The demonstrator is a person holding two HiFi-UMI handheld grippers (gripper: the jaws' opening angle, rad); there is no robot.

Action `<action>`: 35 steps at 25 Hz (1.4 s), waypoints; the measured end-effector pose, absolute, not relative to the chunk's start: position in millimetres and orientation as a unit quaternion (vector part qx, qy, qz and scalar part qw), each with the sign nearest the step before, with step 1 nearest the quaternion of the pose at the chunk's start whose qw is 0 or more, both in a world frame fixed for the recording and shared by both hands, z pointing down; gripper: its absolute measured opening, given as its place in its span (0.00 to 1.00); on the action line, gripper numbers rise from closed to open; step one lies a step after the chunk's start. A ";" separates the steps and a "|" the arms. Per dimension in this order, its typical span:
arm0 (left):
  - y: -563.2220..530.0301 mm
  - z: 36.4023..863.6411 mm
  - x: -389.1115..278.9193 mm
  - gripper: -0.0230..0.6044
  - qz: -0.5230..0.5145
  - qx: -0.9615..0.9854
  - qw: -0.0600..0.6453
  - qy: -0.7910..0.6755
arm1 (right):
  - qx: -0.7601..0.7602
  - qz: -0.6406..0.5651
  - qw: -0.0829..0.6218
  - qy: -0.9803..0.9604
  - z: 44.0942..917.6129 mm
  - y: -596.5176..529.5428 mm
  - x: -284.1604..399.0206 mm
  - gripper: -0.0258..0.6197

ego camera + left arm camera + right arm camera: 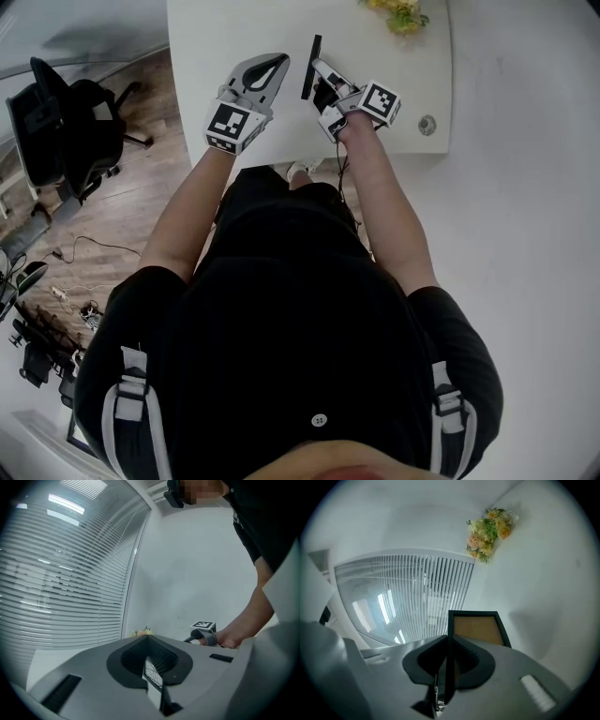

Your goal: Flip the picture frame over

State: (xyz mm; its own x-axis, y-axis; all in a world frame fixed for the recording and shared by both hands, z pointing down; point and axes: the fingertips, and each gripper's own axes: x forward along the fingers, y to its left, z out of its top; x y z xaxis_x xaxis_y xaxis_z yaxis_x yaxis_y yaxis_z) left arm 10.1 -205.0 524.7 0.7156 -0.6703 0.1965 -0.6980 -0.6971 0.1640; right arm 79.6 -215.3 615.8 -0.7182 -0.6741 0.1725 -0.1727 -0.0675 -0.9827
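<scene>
A black picture frame (pixel 310 66) stands on edge over the white table (pixel 216 28), seen edge-on in the head view. My right gripper (pixel 322 79) is shut on its near rim. In the right gripper view the frame (pixel 480 629) rises between the pads with its brown backing turned to the right, and the right gripper (pixel 449 645) clamps its black edge. My left gripper (pixel 272 64) rests just left of the frame, apart from it, jaws together with nothing in them. In the left gripper view the left gripper (pixel 151 660) points toward the wall, and the frame is hidden there.
A small bunch of yellow flowers (pixel 401 14) lies at the table's far side, also visible as flowers (pixel 487 527) beyond the frame. A round cable hole (pixel 427 124) sits near the table's right corner. An office chair (pixel 66 131) and loose cables (pixel 56 281) are on the floor at left.
</scene>
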 end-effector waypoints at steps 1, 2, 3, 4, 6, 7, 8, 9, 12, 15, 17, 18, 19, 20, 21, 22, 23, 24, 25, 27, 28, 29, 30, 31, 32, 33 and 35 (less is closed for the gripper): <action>-205.5 525.6 10.0 0.04 0.061 0.919 0.114 -0.372 | -0.316 -0.658 0.197 0.655 617.4 -215.8 79.1 0.12; -205.7 527.2 9.7 0.04 0.063 0.919 0.115 -0.372 | -0.310 -0.660 0.201 0.654 618.6 -216.0 78.5 0.12; -205.9 529.7 8.8 0.04 0.067 0.919 0.117 -0.372 | -0.304 -0.662 0.204 0.654 619.2 -216.3 77.5 0.12; -206.2 532.1 7.7 0.04 0.071 0.918 0.118 -0.372 | -0.296 -0.664 0.209 0.654 619.3 -216.6 76.0 0.12; -207.7 535.3 5.2 0.04 0.077 0.917 0.121 -0.373 | -0.273 -0.670 0.224 0.653 619.9 -217.2 72.1 0.12; -208.4 536.6 4.3 0.04 0.077 0.917 0.122 -0.373 | -0.260 -0.675 0.232 0.651 620.7 -217.3 70.5 0.12; -209.1 537.5 4.1 0.04 0.077 0.916 0.123 -0.373 | -0.248 -0.680 0.240 0.648 622.0 -217.3 69.5 0.12; -209.6 538.2 4.4 0.04 0.077 0.916 0.123 -0.373 | -0.236 -0.685 0.248 0.643 623.7 -217.2 69.4 0.12; -210.0 539.3 7.3 0.04 0.078 0.916 0.124 -0.373 | -0.209 -0.701 0.269 0.626 631.2 -216.8 74.2 0.12; -211.6 541.2 9.7 0.04 0.078 0.916 0.126 -0.374 | -0.192 -0.713 0.281 0.613 641.5 -217.6 81.4 0.12; -213.5 541.9 9.4 0.04 0.071 0.916 0.127 -0.374 | -0.182 -0.714 0.288 0.611 644.3 -219.0 83.7 0.12; -214.6 541.7 8.9 0.04 0.066 0.916 0.127 -0.374 | -0.177 -0.714 0.290 0.613 645.6 -219.8 84.4 0.12; -215.4 542.0 8.3 0.04 0.062 0.916 0.127 -0.375 | -0.173 -0.713 0.290 0.614 647.4 -220.2 84.8 0.12; -215.9 543.3 7.6 0.04 0.061 0.916 0.128 -0.375 | -0.170 -0.712 0.288 0.617 649.1 -220.4 85.1 0.12; -216.1 545.0 6.7 0.04 0.062 0.916 0.129 -0.375 | -0.168 -0.712 0.287 0.619 650.5 -220.5 85.2 0.12; -216.5 546.4 5.9 0.04 0.064 0.916 0.129 -0.375 | -0.167 -0.711 0.285 0.622 651.4 -220.8 85.3 0.12; -217.3 546.6 5.1 0.04 0.064 0.916 0.129 -0.374 | -0.166 -0.709 0.283 0.624 652.0 -221.2 85.6 0.12; -218.1 546.3 4.5 0.04 0.063 0.916 0.129 -0.374 | -0.166 -0.707 0.282 0.627 652.4 -221.6 85.9 0.12; -218.5 546.5 3.6 0.04 0.063 0.916 0.130 -0.373 | -0.166 -0.705 0.281 0.629 653.0 -221.8 86.3 0.12; -218.0 549.3 1.8 0.04 0.067 0.917 0.131 -0.372 | -0.170 -0.701 0.281 0.634 654.8 -222.1 87.5 0.12; -217.7 550.5 1.5 0.04 0.068 0.917 0.132 -0.371 | -0.173 -0.698 0.281 0.635 656.2 -222.3 88.7 0.13; -218.0 550.1 2.2 0.04 0.067 0.917 0.130 -0.371 | -0.176 -0.696 0.281 0.637 657.5 -222.5 90.5 0.13; -218.5 548.6 3.8 0.04 0.064 0.918 0.129 -0.370 | -0.180 -0.694 0.280 0.639 658.2 -222.6 92.9 0.13; -218.7 547.1 5.8 0.04 0.063 0.918 0.127 -0.370 | -0.184 -0.691 0.280 0.641 658.1 -222.8 95.9 0.13; -218.8 545.8 7.7 0.04 0.063 0.919 0.127 -0.369 | -0.189 -0.688 0.278 0.643 657.6 -223.3 99.0 0.13; -218.8 544.7 9.3 0.04 0.064 0.919 0.127 -0.368 | -0.195 -0.684 0.277 0.646 657.1 -223.9 102.1 0.13; -218.0 543.3 12.1 0.04 0.067 0.920 0.127 -0.365 | -0.209 -0.677 0.273 0.651 657.3 -224.7 108.5 0.13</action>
